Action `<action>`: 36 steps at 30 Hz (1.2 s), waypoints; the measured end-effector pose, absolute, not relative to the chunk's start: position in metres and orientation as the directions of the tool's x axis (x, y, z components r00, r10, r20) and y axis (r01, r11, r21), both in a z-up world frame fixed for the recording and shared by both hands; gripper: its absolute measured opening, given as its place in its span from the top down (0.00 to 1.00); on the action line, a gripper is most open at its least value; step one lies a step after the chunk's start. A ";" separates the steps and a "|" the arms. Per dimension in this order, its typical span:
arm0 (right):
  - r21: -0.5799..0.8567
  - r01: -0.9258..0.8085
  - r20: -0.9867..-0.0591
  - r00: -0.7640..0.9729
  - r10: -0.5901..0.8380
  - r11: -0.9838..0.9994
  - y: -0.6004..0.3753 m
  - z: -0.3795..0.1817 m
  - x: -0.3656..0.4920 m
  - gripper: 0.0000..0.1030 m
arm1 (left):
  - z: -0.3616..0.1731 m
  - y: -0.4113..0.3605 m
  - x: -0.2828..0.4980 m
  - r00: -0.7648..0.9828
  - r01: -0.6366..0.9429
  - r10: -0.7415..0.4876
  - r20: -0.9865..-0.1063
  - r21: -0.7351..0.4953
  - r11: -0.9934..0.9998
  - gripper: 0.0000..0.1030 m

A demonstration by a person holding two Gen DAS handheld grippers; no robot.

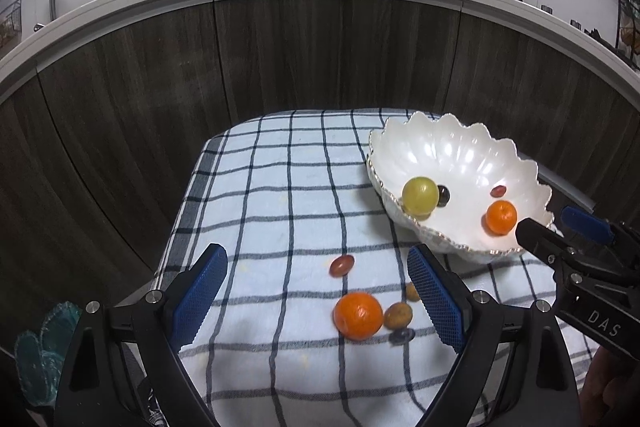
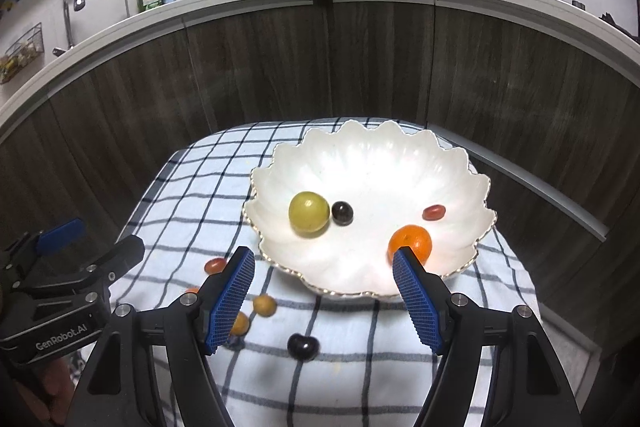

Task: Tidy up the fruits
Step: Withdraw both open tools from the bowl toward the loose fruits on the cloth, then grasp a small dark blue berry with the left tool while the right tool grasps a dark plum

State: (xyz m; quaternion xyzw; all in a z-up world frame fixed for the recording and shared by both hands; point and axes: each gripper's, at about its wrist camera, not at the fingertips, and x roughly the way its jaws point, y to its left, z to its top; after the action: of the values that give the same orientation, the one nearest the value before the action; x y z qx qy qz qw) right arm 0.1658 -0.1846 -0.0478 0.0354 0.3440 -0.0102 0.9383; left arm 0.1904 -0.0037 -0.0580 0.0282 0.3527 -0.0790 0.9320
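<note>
Left gripper [image 1: 318,301] and right gripper [image 2: 324,301] – jaws spread, empty. Orange [image 1: 358,315]: firm, rolls easily – grip across its middle.

A white scalloped bowl [image 2: 372,163] ahead of the right tongs [image 2: 324,291] holds a green grape [image 2: 309,213], dark grape [image 2: 342,213], red cherry tomato [image 2: 434,212] and orange [image 2: 412,241]. Between the left tongs [image 1: 318,301] lie another orange [image 1: 358,315], a red tomato [image 1: 342,265] and small yellowish fruits [image 1: 398,315].
</note>
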 end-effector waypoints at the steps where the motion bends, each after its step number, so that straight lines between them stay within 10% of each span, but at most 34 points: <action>1: 0.057 0.041 -0.645 0.764 0.005 0.998 -0.184 -0.048 0.164 0.30 | -0.060 -0.003 0.188 0.740 0.168 -0.128 -0.661 -0.003 0.986 0.10; 36: 0.020 -0.124 -0.702 0.705 0.103 0.992 -0.189 -0.108 0.145 0.31 | -0.128 -0.052 0.143 0.710 0.298 -0.167 -0.684 0.078 0.951 0.22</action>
State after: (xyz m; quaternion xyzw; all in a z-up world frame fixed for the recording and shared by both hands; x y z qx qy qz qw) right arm 0.1454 -0.1894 -0.1076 -0.0144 0.3794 0.0615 0.9231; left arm 0.1433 -0.0520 -0.1282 0.0915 0.3590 -0.1263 0.9202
